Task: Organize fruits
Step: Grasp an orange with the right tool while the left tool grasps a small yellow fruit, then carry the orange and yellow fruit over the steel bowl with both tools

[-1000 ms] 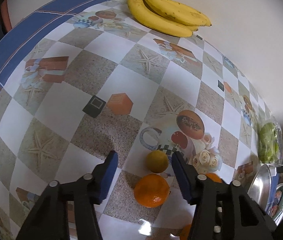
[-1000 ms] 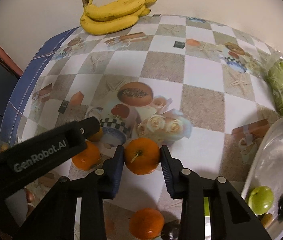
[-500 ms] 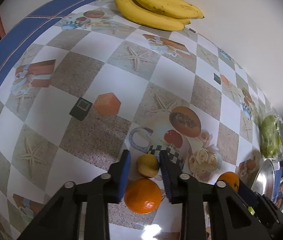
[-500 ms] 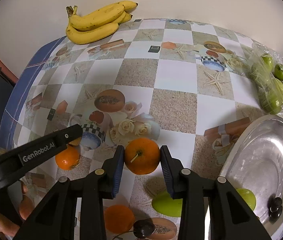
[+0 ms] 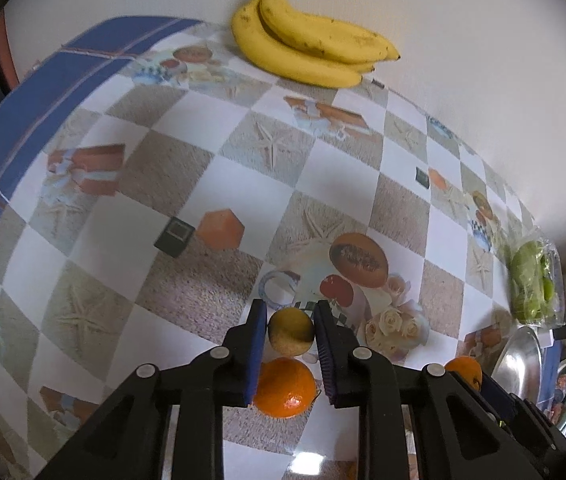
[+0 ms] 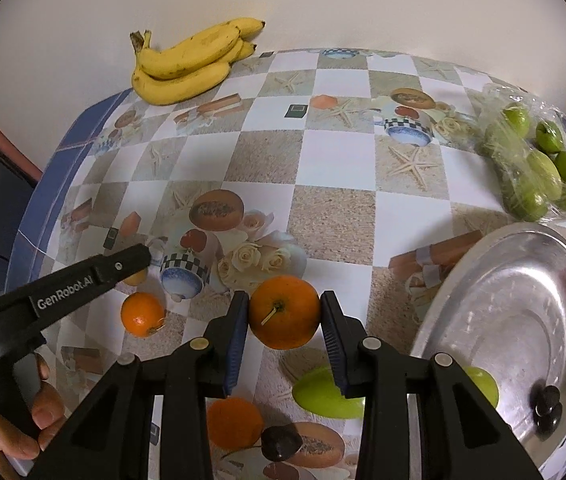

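Note:
My left gripper (image 5: 287,334) is shut on a small yellow fruit (image 5: 291,332) and holds it just above the table, over an orange (image 5: 285,388) that lies on the cloth. My right gripper (image 6: 284,312) is shut on a larger orange (image 6: 284,311) and holds it above the table, left of the metal plate (image 6: 523,292). In the right wrist view the left gripper's arm (image 6: 83,276) reaches in from the left, and the loose orange (image 6: 142,314) lies below it.
A banana bunch (image 6: 191,64) lies at the far edge by the wall. A plastic bag of green fruit (image 6: 535,164) sits behind the plate. Another orange (image 6: 234,422), a green fruit (image 6: 325,394) and a dark fruit (image 6: 281,442) lie near the front. Dark fruit (image 6: 547,404) and a green fruit (image 6: 483,384) sit on the plate.
My left gripper closed on the small yellow fruit and lifted it slightly. My right gripper carried its orange to the right, nearer the metal plate.

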Available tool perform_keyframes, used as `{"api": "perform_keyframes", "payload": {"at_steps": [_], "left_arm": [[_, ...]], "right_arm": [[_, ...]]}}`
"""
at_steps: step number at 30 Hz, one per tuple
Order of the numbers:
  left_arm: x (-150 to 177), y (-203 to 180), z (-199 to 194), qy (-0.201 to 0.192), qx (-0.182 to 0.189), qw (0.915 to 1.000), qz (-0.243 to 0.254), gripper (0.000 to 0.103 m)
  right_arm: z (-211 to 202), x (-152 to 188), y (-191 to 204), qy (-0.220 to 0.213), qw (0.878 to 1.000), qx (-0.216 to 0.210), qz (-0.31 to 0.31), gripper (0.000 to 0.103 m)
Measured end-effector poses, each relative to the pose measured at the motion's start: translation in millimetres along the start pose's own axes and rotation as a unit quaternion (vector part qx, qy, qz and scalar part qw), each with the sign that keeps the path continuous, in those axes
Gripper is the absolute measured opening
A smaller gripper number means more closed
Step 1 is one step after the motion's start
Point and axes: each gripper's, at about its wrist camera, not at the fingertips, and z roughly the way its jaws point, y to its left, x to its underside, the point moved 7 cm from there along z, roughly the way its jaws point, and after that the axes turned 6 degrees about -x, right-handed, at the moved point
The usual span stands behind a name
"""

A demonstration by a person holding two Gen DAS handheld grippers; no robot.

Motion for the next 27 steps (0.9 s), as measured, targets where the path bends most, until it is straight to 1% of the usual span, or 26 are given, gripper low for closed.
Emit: {"api": "perform_keyframes", "payload": {"at_steps": [8, 14, 21, 27], "left_arm": [[0.4, -9.9, -22.0, -0.021, -0.015, 0.9996, 0.013, 0.026], [7.9, -29.5, -34.6, -0.029, -0.025, 0.9986, 0.035, 0.026], [18.1, -65.6, -48.9, -0.043, -0.034, 0.9958, 0.074, 0.026], [35.1, -111.3, -55.5, -0.043, -0.023, 0.9917, 0.119, 0.026]], "right_arm": [[-20.0, 3.4, -11.9, -0.012, 1.0, 0.0, 0.019, 0.038], [-43.9, 3.6, -35.5, -0.028, 0.999, 0.01, 0.04, 0.038], [-68.7, 6.8, -81.8, -0.036, 0.996, 0.031, 0.079, 0.038], [-85.7, 15.4, -135.2, -0.037, 0.99, 0.06, 0.123, 0.038]]}}
